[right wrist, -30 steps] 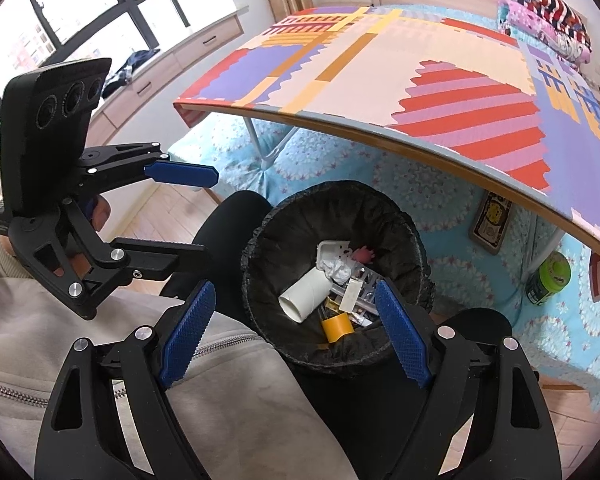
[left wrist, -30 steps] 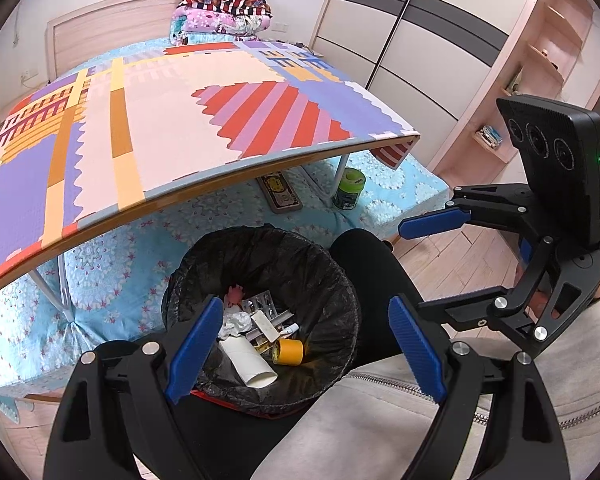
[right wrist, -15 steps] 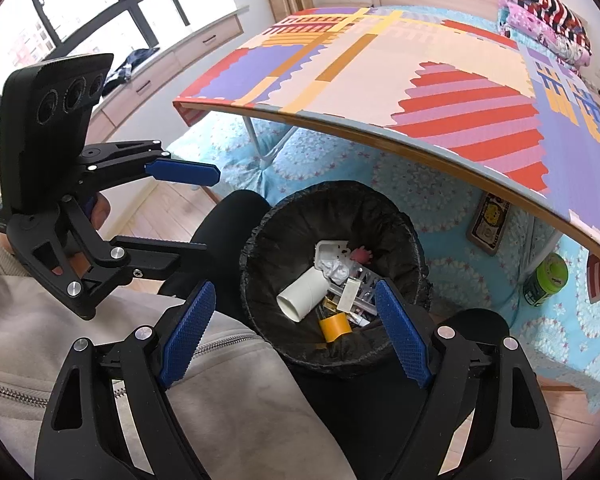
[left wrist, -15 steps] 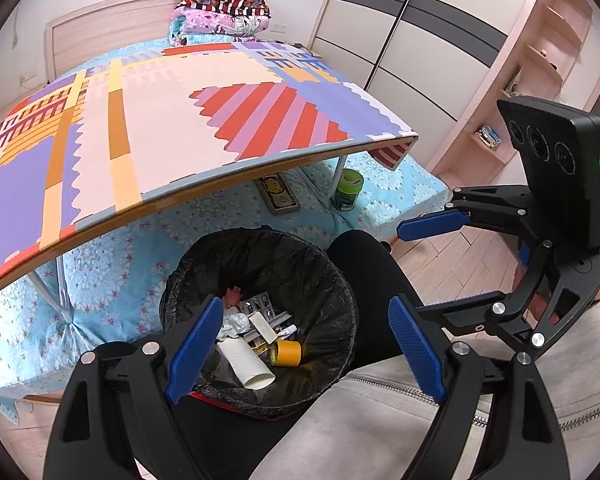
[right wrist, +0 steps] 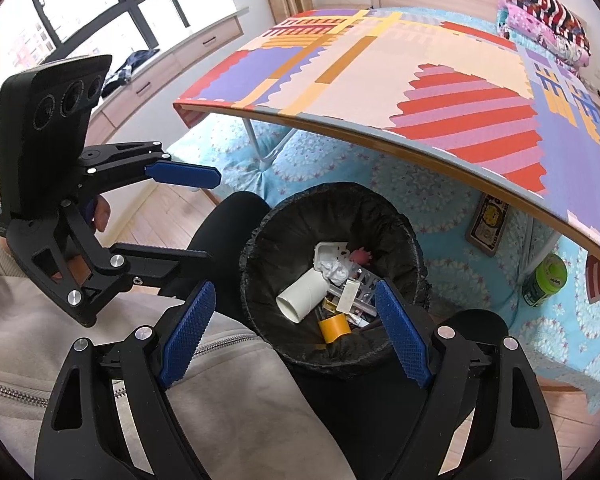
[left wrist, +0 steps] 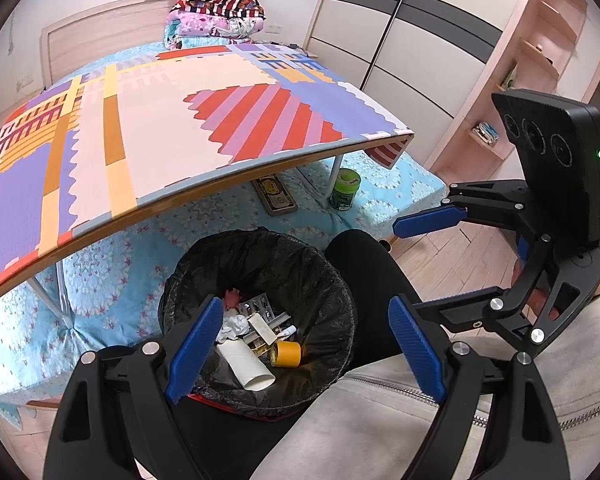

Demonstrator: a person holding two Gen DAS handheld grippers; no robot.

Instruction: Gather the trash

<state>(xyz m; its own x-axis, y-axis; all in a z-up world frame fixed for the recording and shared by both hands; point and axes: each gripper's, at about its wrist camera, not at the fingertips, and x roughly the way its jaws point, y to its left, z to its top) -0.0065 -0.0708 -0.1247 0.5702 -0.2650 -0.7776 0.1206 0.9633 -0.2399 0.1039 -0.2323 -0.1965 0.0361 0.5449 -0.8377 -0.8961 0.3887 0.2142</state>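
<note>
A bin with a black liner [left wrist: 332,280] [right wrist: 268,240] stands between a seated person's legs, below the table edge. Inside lie a white cardboard tube [left wrist: 246,362] [right wrist: 302,294], a yellow tape roll [left wrist: 286,354] [right wrist: 334,328], crumpled paper [left wrist: 232,324] and several small packets. My left gripper [left wrist: 304,354] hovers open over the bin's near rim, nothing between its blue pads. My right gripper [right wrist: 288,332] is open too, empty, above the lap and the bin's near side. Each gripper shows in the other's view: the right gripper [left wrist: 412,260] and the left gripper [right wrist: 204,220].
A low table with a colourful patchwork top [left wrist: 160,120] [right wrist: 420,80] stands on a bed with a blue floral cover [left wrist: 100,280]. Under it lie a green can [left wrist: 344,190] [right wrist: 544,280] and a flat packet [left wrist: 276,196]. Folded blankets [left wrist: 216,12] sit at the headboard. Wooden floor, wardrobe and shelves lie to the right.
</note>
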